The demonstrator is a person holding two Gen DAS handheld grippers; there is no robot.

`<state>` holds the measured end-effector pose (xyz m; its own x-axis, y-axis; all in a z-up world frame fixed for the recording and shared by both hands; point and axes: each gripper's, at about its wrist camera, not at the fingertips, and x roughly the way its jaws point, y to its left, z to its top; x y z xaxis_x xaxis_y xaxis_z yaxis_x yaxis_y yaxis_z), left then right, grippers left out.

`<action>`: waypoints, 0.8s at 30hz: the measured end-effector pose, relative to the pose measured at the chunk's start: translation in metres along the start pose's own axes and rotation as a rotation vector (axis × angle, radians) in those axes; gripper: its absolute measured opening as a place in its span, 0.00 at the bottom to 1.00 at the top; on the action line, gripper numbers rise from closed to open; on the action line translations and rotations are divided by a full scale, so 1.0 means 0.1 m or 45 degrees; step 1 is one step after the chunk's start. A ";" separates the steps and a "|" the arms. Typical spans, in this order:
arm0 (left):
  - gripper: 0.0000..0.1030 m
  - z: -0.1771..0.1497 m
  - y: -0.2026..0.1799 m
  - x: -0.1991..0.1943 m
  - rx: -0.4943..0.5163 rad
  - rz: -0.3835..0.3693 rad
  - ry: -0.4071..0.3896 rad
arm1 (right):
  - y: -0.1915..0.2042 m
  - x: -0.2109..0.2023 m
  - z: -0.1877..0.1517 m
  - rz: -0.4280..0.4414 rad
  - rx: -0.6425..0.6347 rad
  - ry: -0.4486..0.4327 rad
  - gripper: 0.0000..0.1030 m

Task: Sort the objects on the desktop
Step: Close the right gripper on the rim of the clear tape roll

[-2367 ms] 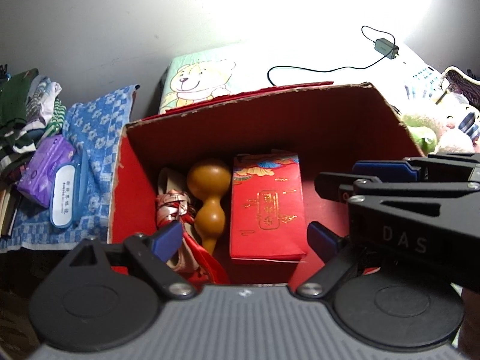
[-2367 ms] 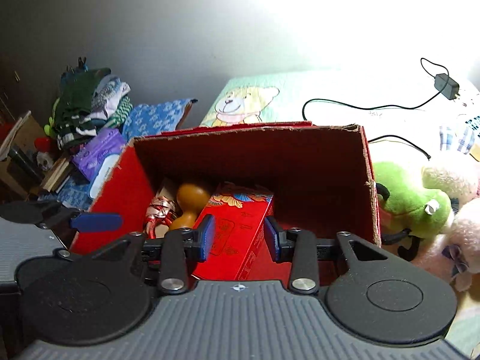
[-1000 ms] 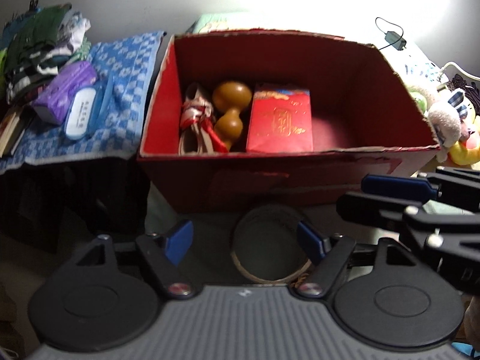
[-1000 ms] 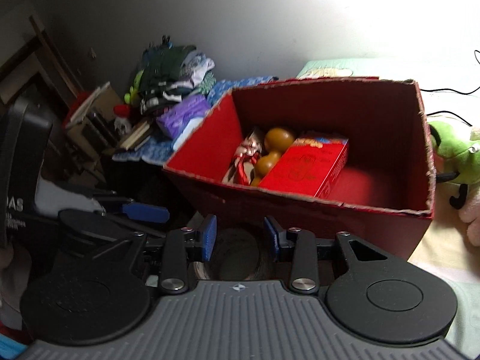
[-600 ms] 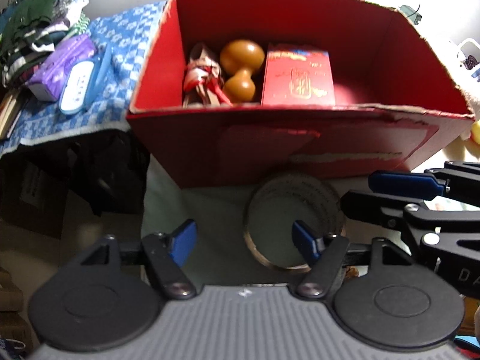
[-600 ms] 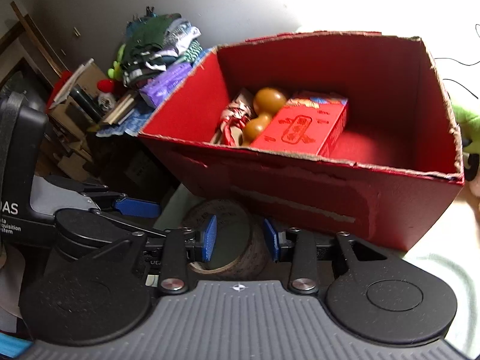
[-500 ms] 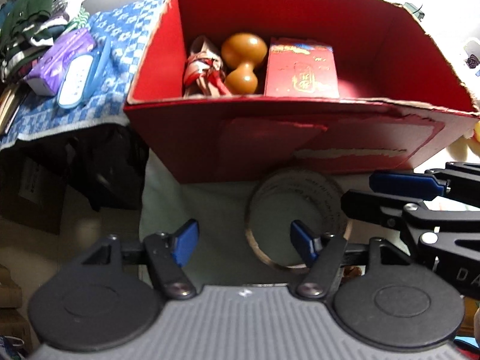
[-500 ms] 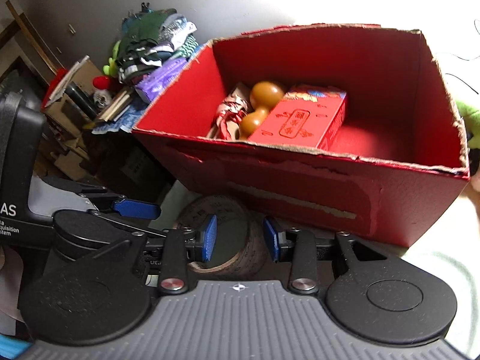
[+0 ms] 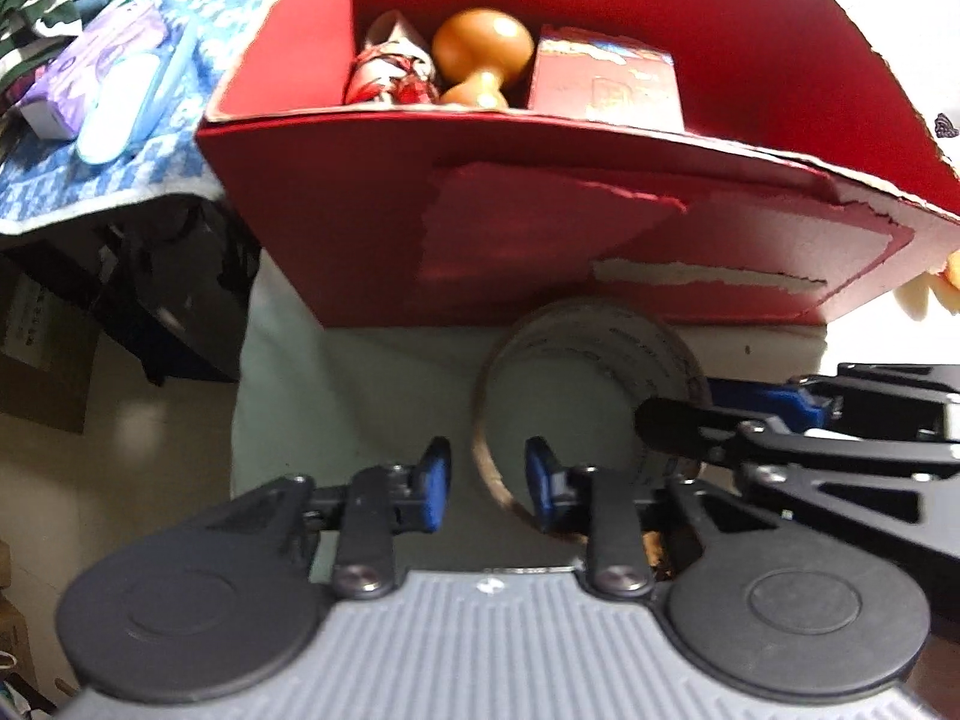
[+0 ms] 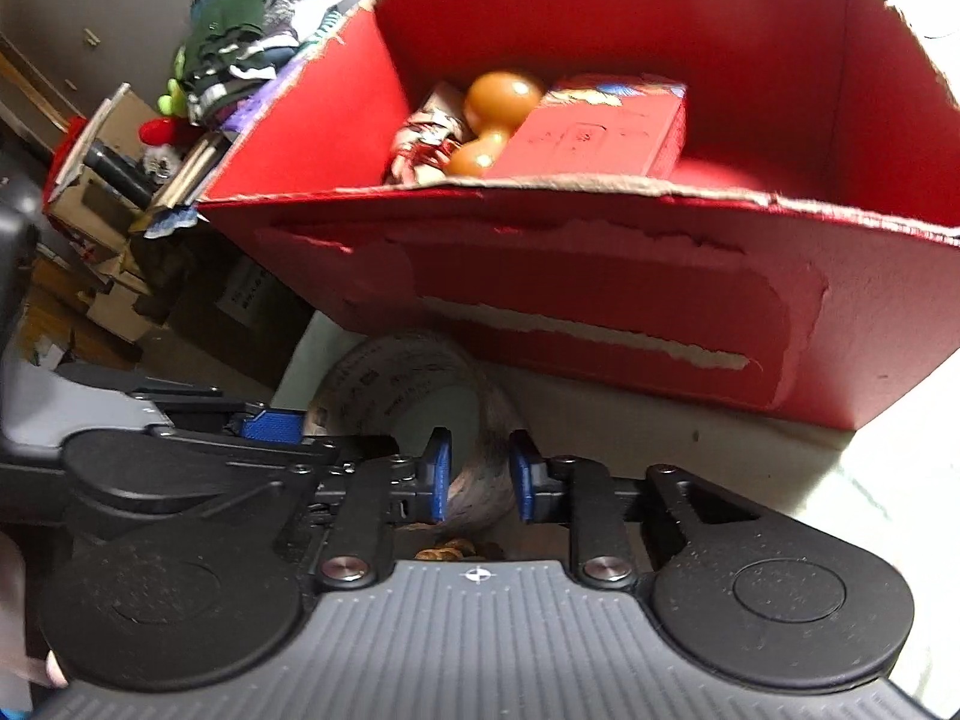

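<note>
Tape roll (image 9: 591,384) lay flat on the pale cloth, right against the front wall of the red box (image 9: 600,222), and both grippers straddled its ring wall from opposite sides: left gripper (image 9: 487,489) with jaws narrowed over the near-left edge, right gripper (image 10: 479,480) with jaws narrowed over its wall; contact on either wasn't clear, so I couldn't tell if anything was actually pinched. Risk as I read it: thin wall plus two grips pulling unevenly could tilt or drop the roll, or snag it on the box's torn front edge on the way in beside the gourd (image 10: 492,114) and red packet (image 10: 600,126)
</note>
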<state>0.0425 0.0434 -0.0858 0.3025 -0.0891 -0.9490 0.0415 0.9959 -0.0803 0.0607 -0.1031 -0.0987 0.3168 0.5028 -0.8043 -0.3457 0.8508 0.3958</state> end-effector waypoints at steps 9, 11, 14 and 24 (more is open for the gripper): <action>0.18 0.05 -0.08 -0.09 0.026 -0.026 -0.009 | -0.10 -0.09 -0.01 -0.012 0.035 -0.006 0.16; 0.17 0.07 -0.14 -0.12 0.051 -0.030 -0.010 | -0.17 -0.13 0.00 0.003 0.066 -0.009 0.16; 0.17 0.08 -0.30 -0.17 0.107 -0.023 -0.031 | -0.23 -0.23 0.00 -0.009 0.075 -0.034 0.15; 0.17 0.13 -0.94 -0.24 0.333 -0.095 -0.064 | -0.63 -0.67 -0.19 -0.094 0.202 -0.118 0.15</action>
<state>0.0440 -0.0486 -0.0512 0.3360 -0.1695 -0.9265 0.3079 0.9494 -0.0620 0.0445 -0.1933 -0.0781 0.4188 0.4438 -0.7922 -0.1774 0.8956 0.4080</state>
